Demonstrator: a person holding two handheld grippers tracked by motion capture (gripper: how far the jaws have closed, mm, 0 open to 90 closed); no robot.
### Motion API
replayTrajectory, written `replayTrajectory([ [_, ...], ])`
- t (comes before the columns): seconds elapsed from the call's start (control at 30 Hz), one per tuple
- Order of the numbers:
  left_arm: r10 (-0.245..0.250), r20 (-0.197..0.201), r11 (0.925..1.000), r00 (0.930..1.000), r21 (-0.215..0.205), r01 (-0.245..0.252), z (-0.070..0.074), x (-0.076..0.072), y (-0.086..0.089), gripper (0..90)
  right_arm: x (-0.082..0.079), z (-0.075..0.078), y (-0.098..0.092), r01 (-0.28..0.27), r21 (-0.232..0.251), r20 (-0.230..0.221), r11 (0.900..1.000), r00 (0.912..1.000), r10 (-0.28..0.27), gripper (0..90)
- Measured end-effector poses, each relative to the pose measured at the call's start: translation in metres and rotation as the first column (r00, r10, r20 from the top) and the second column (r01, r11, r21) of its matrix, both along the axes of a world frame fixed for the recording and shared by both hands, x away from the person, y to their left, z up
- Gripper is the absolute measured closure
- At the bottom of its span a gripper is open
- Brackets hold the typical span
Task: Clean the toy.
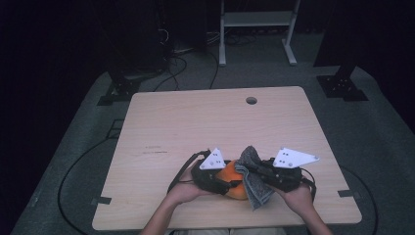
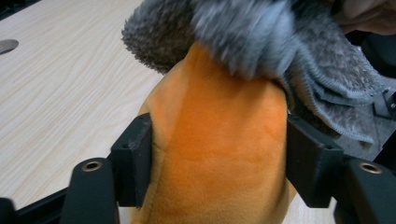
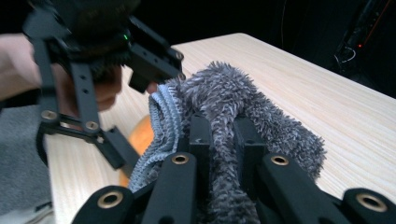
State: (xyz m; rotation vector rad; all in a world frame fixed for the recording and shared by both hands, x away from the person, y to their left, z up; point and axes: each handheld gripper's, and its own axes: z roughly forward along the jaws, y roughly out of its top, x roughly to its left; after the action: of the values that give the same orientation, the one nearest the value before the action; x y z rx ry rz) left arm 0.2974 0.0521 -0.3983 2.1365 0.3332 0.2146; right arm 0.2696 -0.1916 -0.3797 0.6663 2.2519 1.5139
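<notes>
An orange plush thing (image 1: 229, 177) is near the front edge of the wooden table (image 1: 195, 122). My left gripper (image 1: 232, 183) is shut on it. In the left gripper view the black pads (image 2: 135, 158) press into both sides of the orange plush thing (image 2: 219, 154). A grey fluffy cloth (image 1: 253, 183) lies against its top and right side. My right gripper (image 1: 254, 169) is shut on a fold of this cloth. The right gripper view has the cloth (image 3: 233, 98) pinched between the jaws of the right gripper (image 3: 224, 135), with the left gripper (image 3: 135, 112) and a bit of orange (image 3: 142, 133) beyond.
The table has a round hole (image 1: 251, 100) near its far edge. Beyond the table stand a white frame (image 1: 257, 19) and black stand bases (image 1: 342, 85), and cables (image 1: 171, 68) run across the grey floor. The person's hands enter from the table's front edge.
</notes>
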Motion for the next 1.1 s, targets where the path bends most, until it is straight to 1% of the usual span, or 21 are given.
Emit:
replayTrajectory([
  [0.03, -0.007, -0.003, 1.0, 1.0, -0.001, 0.007, -0.001, 0.001, 0.0, 28.6, 0.001, -0.004, 0.0, 0.001, -0.005, -0.003, 1.0, 1.0, -0.001, 80.2],
  [0.13, -0.015, -0.048, 0.9991, 0.9987, -0.04, 0.014, -0.005, 0.008, 0.006, 17.5, 0.006, -0.013, -0.005, 0.019, -0.014, -0.026, 1.0, 0.9995, -0.02, 80.3],
  [0.17, -0.012, -0.06, 0.9983, 0.9981, -0.058, 0.009, -0.006, 0.009, 0.009, 14.5, 0.007, -0.016, -0.008, 0.026, -0.005, -0.039, 1.0, 0.9989, -0.026, 80.3],
  [0.27, -0.025, -0.095, 0.9963, 0.9951, -0.084, 0.017, -0.009, 0.014, 0.018, 10.0, 0.012, -0.019, -0.018, 0.057, 0.018, -0.059, 0.998, 0.9967, -0.056, 80.3],
  [0.33, -0.034, -0.098, 0.9972, 0.9946, -0.069, 0.028, -0.014, 0.015, 0.016, 9.7, 0.015, -0.021, -0.024, 0.073, 0.039, -0.071, 0.997, 0.9951, -0.07, 80.2],
  [0.37, -0.02, -0.097, 0.9987, 0.9951, -0.049, 0.016, -0.018, 0.016, 0.013, 9.7, 0.016, -0.022, -0.026, 0.076, 0.046, -0.076, 0.996, 0.9944, -0.072, 80.2],
  [0.4, -0.013, -0.107, 0.9995, 0.9942, -0.03, 0.01, -0.022, 0.017, 0.01, 9.7, 0.017, -0.024, -0.028, 0.08, 0.057, -0.084, 0.995, 0.9937, -0.075, 80.2],
  [0.43, -0.014, -0.117, 0.9996, 0.993, -0.026, 0.011, -0.026, 0.018, 0.006, 8.8, 0.019, -0.025, -0.03, 0.085, 0.069, -0.091, 0.994, 0.9928, -0.078, 80.2],
  [0.47, -0.006, -0.105, 0.9994, 0.9944, -0.036, 0.002, -0.029, 0.018, 0.005, 9.3, 0.02, -0.027, -0.032, 0.095, 0.07, -0.094, 0.993, 0.9917, -0.088, 80.2],
  [0.5, 0.012, -0.089, 0.9983, 0.996, -0.056, -0.017, -0.03, 0.017, 0.005, 13.5, 0.02, -0.027, -0.033, 0.103, 0.068, -0.091, 0.992, 0.9911, -0.097, 80.1],
  [0.53, 0.02, -0.089, 0.9968, 0.9958, -0.076, -0.027, -0.03, 0.016, 0.005, 20.0, 0.021, -0.027, -0.035, 0.114, 0.068, -0.088, 0.991, 0.9902, -0.108, 80.2],
  [0.57, 0.016, -0.092, 0.9965, 0.9956, -0.08, -0.023, -0.028, 0.015, 0.005, 23.9, 0.021, -0.027, -0.037, 0.122, 0.071, -0.087, 0.99, 0.9895, -0.116, 80.2],
  [0.6, 0.018, -0.082, 0.9957, 0.9964, -0.089, -0.025, -0.024, 0.014, 0.006, 26.7, 0.021, -0.026, -0.038, 0.125, 0.076, -0.091, 0.989, 0.9889, -0.117, 80.2],
  [0.63, 0.015, -0.08, 0.9958, 0.9967, -0.088, -0.022, -0.021, 0.014, 0.006, 29.2, 0.019, -0.024, -0.039, 0.129, 0.083, -0.077, 0.988, 0.9895, -0.122, 80.2],
  [0.7, 0.01, -0.043, 0.9957, 0.999, -0.092, -0.014, -0.012, 0.009, 0.007, 30.5, 0.016, -0.02, -0.038, 0.125, 0.082, -0.054, 0.989, 0.9912, -0.121, 80.3],
  [0.77, 0.015, -0.04, 0.9939, 0.9991, -0.108, -0.02, -0.003, 0.007, 0.011, 31.5, 0.013, -0.018, -0.035, 0.127, 0.06, -0.032, 0.99, 0.9916, -0.125, 80.3],
  [0.8, 0.015, -0.033, 0.994, 0.9993, -0.108, -0.019, -0.001, 0.007, 0.013, 32.0, 0.014, -0.019, -0.034, 0.125, 0.066, -0.036, 0.99, 0.9917, -0.123, 80.3],
  [0.87, 0.023, -0.044, 0.9932, 0.9988, -0.113, -0.028, 0.0, 0.008, 0.015, 33.1, 0.016, -0.02, -0.034, 0.118, 0.08, -0.053, 0.99, 0.9921, -0.114, 80.3],
  [0.97, 0.054, -0.082, 0.9939, 0.9952, -0.092, -0.061, -0.008, 0.012, 0.015, 34.5, 0.016, -0.023, -0.032, 0.117, 0.077, -0.064, 0.99, 0.9916, -0.112, 80.4],
  [1.0, 0.062, -0.1, 0.9921, 0.9931, -0.102, -0.073, -0.009, 0.014, 0.015, 34.9, 0.016, -0.023, -0.03, 0.107, 0.068, -0.062, 0.992, 0.9928, -0.103, 80.5],
  [1.1, 0.074, -0.1, 0.9903, 0.9922, -0.11, -0.085, -0.01, 0.015, 0.014, 34.9, 0.011, -0.02, -0.022, 0.089, 0.052, -0.036, 0.995, 0.9955, -0.087, 80.7],
])
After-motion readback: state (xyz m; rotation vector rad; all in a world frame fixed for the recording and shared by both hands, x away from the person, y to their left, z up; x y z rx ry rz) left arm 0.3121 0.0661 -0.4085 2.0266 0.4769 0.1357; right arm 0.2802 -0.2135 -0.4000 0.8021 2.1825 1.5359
